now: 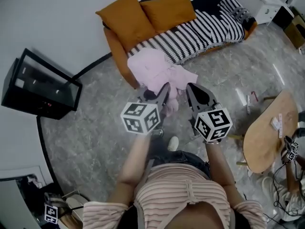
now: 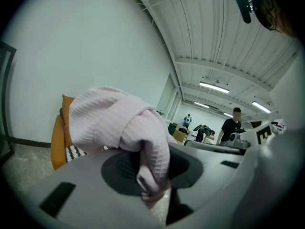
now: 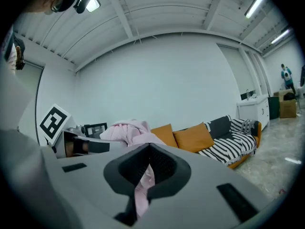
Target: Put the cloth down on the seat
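A pale pink cloth (image 1: 159, 68) hangs bunched over the near end of the sofa, above the floor beside its orange arm. My left gripper (image 1: 163, 90) is shut on a fold of it, and the cloth (image 2: 119, 123) drapes over the jaws in the left gripper view. My right gripper (image 1: 190, 90) is shut on another fold, with a strip of cloth (image 3: 142, 190) pinched between its pads. The two grippers sit side by side, close together. The sofa seat (image 1: 205, 30) carries a black-and-white striped blanket and lies beyond the cloth.
Two orange cushions (image 1: 147, 11) lean on the sofa back. A black glass-fronted cabinet (image 1: 40, 87) stands at the left wall. A round wooden table (image 1: 267, 135) is at the right and a white cabinet (image 1: 259, 1) at the far right. People stand in the background (image 2: 232, 125).
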Demonstrator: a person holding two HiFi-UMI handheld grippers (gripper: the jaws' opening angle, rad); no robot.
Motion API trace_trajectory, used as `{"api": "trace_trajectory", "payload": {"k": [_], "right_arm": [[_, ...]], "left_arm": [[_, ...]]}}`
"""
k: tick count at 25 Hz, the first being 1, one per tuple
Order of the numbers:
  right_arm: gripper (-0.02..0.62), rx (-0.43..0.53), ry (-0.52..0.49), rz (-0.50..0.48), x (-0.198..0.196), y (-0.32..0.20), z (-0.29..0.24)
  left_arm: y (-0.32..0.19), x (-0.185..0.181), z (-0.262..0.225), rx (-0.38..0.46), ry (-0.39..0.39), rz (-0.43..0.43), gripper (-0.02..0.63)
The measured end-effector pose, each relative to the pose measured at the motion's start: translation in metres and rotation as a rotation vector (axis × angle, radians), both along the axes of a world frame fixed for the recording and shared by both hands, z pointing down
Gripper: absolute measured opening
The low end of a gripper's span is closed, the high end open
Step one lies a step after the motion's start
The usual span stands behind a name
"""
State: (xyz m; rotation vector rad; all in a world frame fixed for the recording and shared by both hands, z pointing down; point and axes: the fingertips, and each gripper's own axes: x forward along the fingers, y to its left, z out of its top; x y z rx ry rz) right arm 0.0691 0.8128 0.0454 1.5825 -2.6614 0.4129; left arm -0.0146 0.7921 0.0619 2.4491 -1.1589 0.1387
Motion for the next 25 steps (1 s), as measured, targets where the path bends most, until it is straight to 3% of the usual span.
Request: {"api": "trace_trajectory", "payload": {"k": [6,14,25], "right_arm": [[0.009,0.006,-0.021,-0.047,-0.006,-0.008,-0.003],[0.009,-0.018,-0.029,0.0,0.011,-0.046,0.002],[0.009,-0.081,-0.031,0.044,0.013,-0.15,0.028]], "left_arm": [[-0.015,-0.007,-0.002,-0.009,0.003,-0.03,0.112],[-0.054,-0.011,0.003,-0.021,-0.007,-0.041,0.112],[-0.164,-0.018,0.025,-0.059,0.005,-0.013,0.112]]}}
